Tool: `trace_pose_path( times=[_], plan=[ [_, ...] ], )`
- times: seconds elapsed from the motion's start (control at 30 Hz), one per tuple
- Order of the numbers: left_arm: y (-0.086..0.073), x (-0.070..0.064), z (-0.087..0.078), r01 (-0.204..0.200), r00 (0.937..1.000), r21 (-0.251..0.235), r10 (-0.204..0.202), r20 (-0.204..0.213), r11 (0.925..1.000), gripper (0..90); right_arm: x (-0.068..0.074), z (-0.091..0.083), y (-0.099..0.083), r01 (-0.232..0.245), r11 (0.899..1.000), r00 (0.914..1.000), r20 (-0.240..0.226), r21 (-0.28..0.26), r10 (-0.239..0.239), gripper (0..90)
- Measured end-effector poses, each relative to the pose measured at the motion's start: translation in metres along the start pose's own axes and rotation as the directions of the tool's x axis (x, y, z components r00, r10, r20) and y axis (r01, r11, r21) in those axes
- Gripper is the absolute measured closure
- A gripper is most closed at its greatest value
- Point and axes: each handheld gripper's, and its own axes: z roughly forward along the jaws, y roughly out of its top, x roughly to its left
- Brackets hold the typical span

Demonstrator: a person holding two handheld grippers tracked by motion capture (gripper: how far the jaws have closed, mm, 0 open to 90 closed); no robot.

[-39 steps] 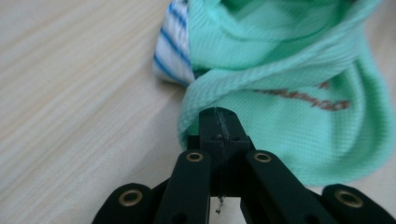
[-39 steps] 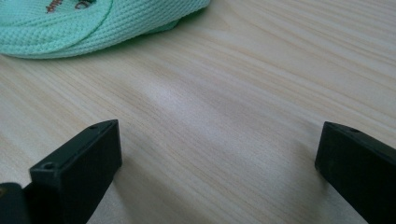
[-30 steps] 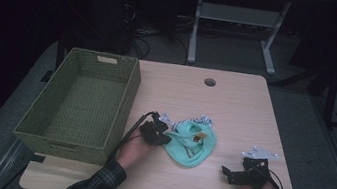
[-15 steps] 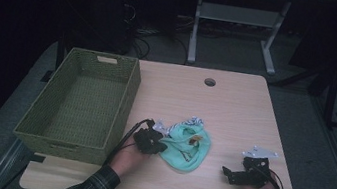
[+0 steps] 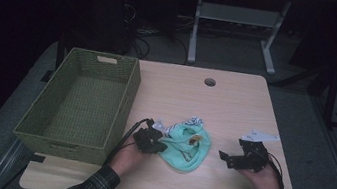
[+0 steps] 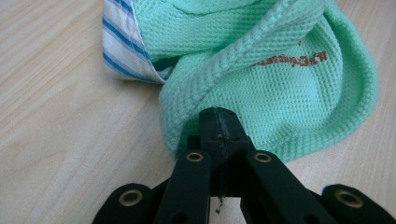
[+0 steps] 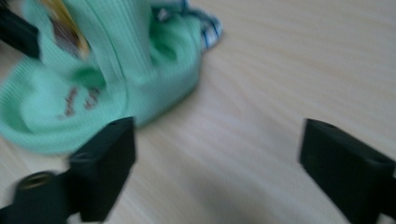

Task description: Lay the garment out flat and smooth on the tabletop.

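My left tongs [image 6: 218,126] are clenched on the green cloth's [image 5: 188,145] near hem, and I've dragged it toward me, away from the basket [image 5: 79,101]. Right of the cloth, my right tongs [image 7: 217,154] gape, released. Probably basket-bound.
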Motion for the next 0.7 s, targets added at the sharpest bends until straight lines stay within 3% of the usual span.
trace_pose_path(
  times=[0.07,0.33,0.37,0.47,0.5,0.7],
  plan=[
    [0.0,0.001,0.0,0.003,1.0,-0.004,-0.003,0.004,1.0,89.7,-0.002,0.002,0.016,0.012,1.0,0.9999,-0.011,-0.016,-0.012,16.5],
    [0.0,0.002,0.0,0.006,0.9999,-0.001,-0.006,0.009,1.0,89.7,-0.005,0.009,0.044,0.044,0.998,0.9984,-0.035,-0.036,-0.045,23.5],
    [0.0,0.001,0.001,0.026,0.9997,-0.021,-0.026,0.006,0.9995,89.8,-0.006,0.01,0.052,0.047,0.998,0.9975,-0.051,-0.043,-0.049,27.6],
    [0.0,0.001,0.001,0.028,0.9996,-0.022,-0.028,0.005,0.9994,89.8,-0.007,0.012,0.06,0.058,0.997,0.9964,-0.059,-0.047,-0.061,31.3],
    [-0.001,0.002,0.0,0.014,0.9999,-0.011,-0.014,0.007,0.9998,89.8,-0.008,0.014,0.066,0.059,0.997,0.9948,-0.079,-0.055,-0.064,34.5],
    [0.0,0.002,0.001,0.027,0.9996,-0.019,-0.027,0.009,0.9995,89.8,-0.006,0.025,0.084,0.071,0.996,0.9892,-0.125,-0.053,-0.077,43.3]
  ],
)
